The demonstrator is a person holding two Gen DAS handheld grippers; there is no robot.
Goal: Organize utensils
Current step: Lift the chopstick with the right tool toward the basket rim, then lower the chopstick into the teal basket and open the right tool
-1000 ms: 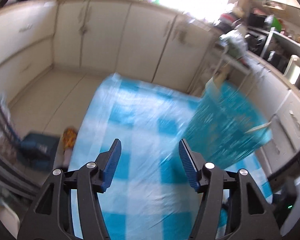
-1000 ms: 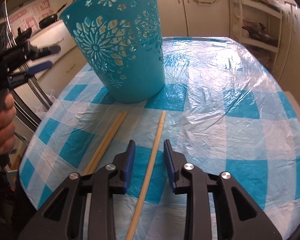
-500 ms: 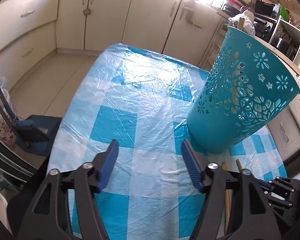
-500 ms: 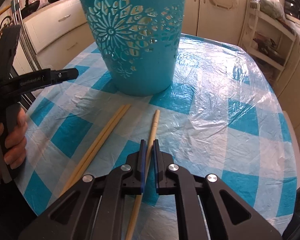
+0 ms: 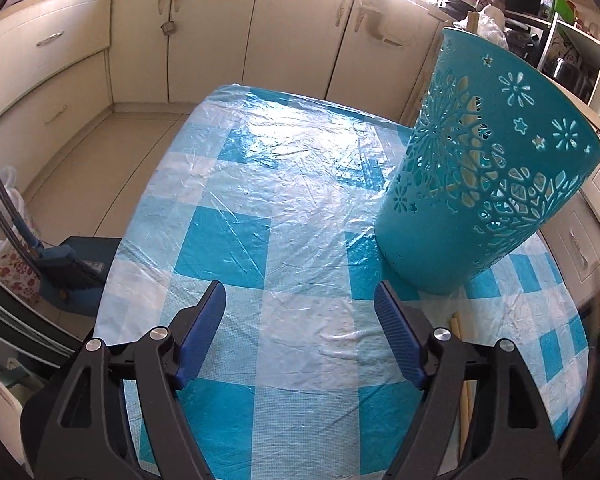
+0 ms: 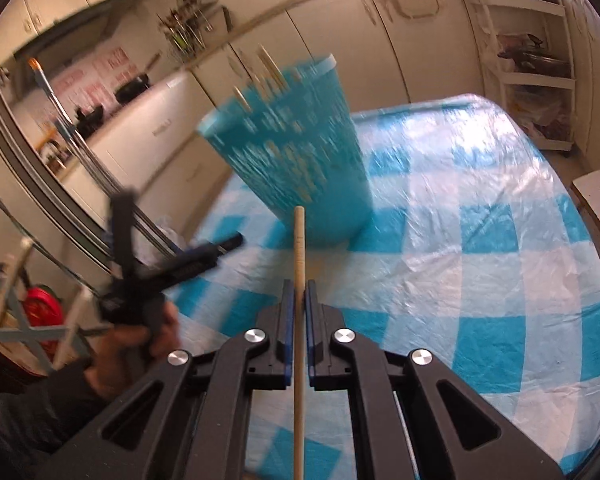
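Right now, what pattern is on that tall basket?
Teal basket with cut-out flowers and stars, clearest in the left wrist view.

I see cream cabinets (image 5: 296, 32) along the far wall and a tiled floor (image 5: 112, 152) below them. A blue dustpan (image 5: 76, 276) sits by the table's edge. On my right view, a white shelf unit (image 6: 528, 64) holds clutter, and a dark pan (image 6: 134, 82), I think, rests on the counter (image 6: 156, 120).
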